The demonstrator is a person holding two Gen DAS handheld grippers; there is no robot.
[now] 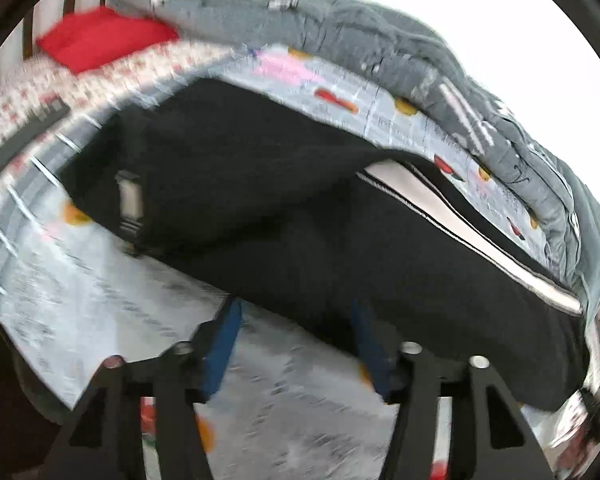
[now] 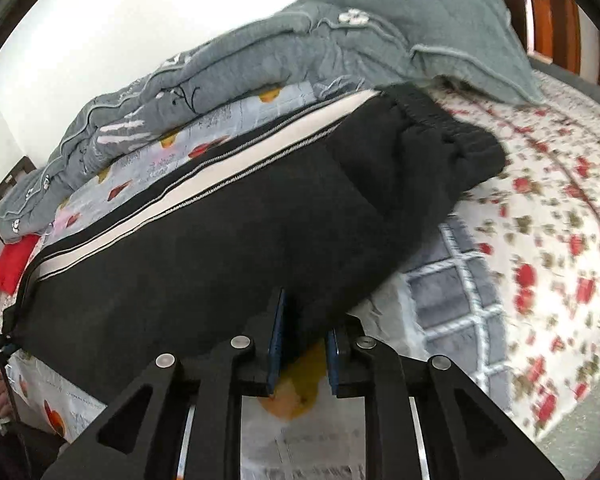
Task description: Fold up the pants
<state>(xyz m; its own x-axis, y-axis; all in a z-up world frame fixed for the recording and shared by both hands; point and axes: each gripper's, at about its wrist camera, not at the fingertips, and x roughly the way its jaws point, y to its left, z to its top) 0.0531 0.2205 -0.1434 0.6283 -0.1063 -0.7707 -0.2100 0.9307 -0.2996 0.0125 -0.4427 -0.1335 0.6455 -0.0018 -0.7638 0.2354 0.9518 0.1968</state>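
Note:
Black pants (image 1: 284,200) with a white side stripe lie lengthwise on a printed sheet on a bed; they also show in the right wrist view (image 2: 220,248), with the elastic waistband at the upper right. My left gripper (image 1: 296,316) is open, its blue pads apart at the near edge of the pants, nothing between them. My right gripper (image 2: 304,320) is open with a narrower gap, its pads at the pants' near edge, the left pad against the fabric.
A grey quilt (image 2: 300,52) is bunched along the far side of the bed. A red cloth (image 1: 100,38) lies by the wooden headboard. A floral bedspread (image 2: 548,216) and a grey checked blanket (image 2: 452,288) lie to the right.

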